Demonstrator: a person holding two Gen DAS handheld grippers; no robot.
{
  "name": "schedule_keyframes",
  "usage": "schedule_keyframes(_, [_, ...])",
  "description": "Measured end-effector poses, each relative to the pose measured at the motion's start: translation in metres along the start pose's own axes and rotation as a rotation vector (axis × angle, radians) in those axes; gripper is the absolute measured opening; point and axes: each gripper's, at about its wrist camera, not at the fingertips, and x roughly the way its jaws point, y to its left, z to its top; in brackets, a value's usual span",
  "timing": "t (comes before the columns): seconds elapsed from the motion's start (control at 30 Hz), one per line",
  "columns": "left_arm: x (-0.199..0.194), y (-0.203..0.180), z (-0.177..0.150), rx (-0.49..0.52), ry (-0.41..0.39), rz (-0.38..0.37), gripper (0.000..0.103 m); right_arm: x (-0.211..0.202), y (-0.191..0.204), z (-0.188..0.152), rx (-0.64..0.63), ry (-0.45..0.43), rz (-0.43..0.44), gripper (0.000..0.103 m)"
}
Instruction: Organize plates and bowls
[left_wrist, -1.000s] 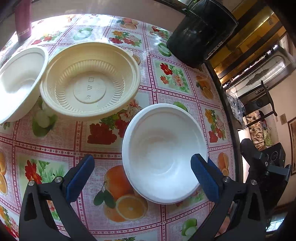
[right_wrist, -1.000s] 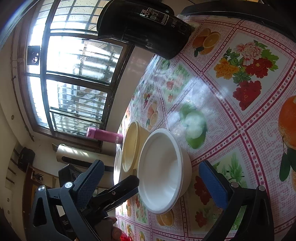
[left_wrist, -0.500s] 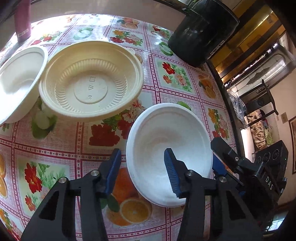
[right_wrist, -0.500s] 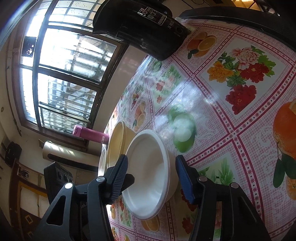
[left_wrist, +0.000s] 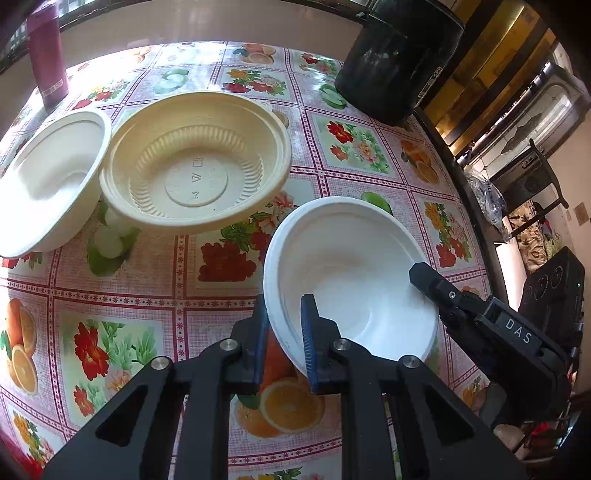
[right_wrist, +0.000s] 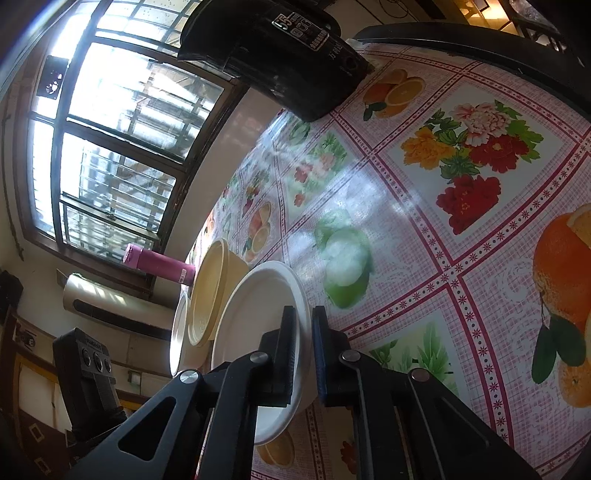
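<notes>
Left gripper (left_wrist: 282, 325) clenched on the near rim of the white bowl (left_wrist: 351, 273), one blue pad inside the wall, the other outside. Right gripper (right_wrist: 303, 343) clamped on the opposite rim of that same white bowl (right_wrist: 258, 332), pads pressing the wall from both sides. Bowl sitting on the flowered tablecloth (left_wrist: 122, 288), near the table's right edge. Beyond it, apart, a ribbed cream bowl (left_wrist: 195, 162) overlapping the rim of a second white bowl (left_wrist: 48, 181) at the far left. Further back, a pink bottle (left_wrist: 46, 62) and a black pot (left_wrist: 399, 59)
</notes>
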Motion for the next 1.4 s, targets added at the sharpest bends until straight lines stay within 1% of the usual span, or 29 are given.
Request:
schedule_keyframes(0.1, [-0.009,0.002,-0.007,-0.006,-0.009,-0.002,0.014,0.0,0.003,-0.002,-0.004,0.011,0.001,0.007])
schedule_keyframes(0.17, [-0.017,0.003,-0.015,-0.008,-0.027,0.01,0.014,-0.001,0.006,-0.005,-0.005,0.019,0.005,0.007])
schedule_keyframes(0.27, [-0.035,0.01,-0.03,-0.022,-0.047,0.023,0.014,-0.006,0.012,-0.013,-0.002,0.038,0.038,0.008])
schedule_keyframes(0.33, [-0.052,0.019,-0.041,-0.033,-0.074,0.037,0.014,-0.012,0.022,-0.025,-0.033,0.041,0.054,0.008])
schedule_keyframes(0.4, [-0.071,0.03,-0.056,-0.027,-0.105,0.075,0.014,-0.017,0.038,-0.04,-0.08,0.043,0.084,0.008])
schedule_keyframes(0.47, [-0.09,0.046,-0.073,-0.034,-0.129,0.112,0.014,-0.022,0.055,-0.06,-0.134,0.053,0.12,0.008])
schedule_keyframes(0.57, [-0.119,0.074,-0.1,-0.056,-0.167,0.154,0.014,-0.025,0.078,-0.099,-0.177,0.082,0.177,0.008])
schedule_keyframes(0.67, [-0.152,0.106,-0.128,-0.086,-0.205,0.189,0.014,-0.021,0.101,-0.139,-0.203,0.133,0.222,0.008])
schedule_keyframes(0.77, [-0.186,0.138,-0.155,-0.106,-0.24,0.229,0.014,-0.013,0.133,-0.177,-0.255,0.191,0.252,0.008])
schedule_keyframes(0.9, [-0.218,0.185,-0.189,-0.157,-0.254,0.272,0.014,-0.002,0.181,-0.23,-0.361,0.253,0.277,0.008])
schedule_keyframes(0.97, [-0.229,0.208,-0.206,-0.193,-0.248,0.284,0.014,0.006,0.203,-0.255,-0.417,0.284,0.279,0.008])
schedule_keyframes(1.1, [-0.239,0.241,-0.231,-0.231,-0.246,0.323,0.015,0.019,0.24,-0.305,-0.531,0.307,0.256,0.008])
schedule_keyframes(1.2, [-0.237,0.26,-0.243,-0.259,-0.232,0.323,0.015,0.031,0.253,-0.333,-0.584,0.331,0.224,0.009])
schedule_keyframes(1.3, [-0.232,0.272,-0.25,-0.275,-0.224,0.315,0.015,0.042,0.256,-0.354,-0.622,0.345,0.184,0.01])
schedule_keyframes(1.37, [-0.232,0.277,-0.256,-0.276,-0.224,0.309,0.02,0.045,0.258,-0.364,-0.661,0.336,0.158,0.012])
schedule_keyframes(1.4, [-0.233,0.279,-0.258,-0.273,-0.229,0.305,0.028,0.047,0.262,-0.369,-0.678,0.334,0.149,0.013])
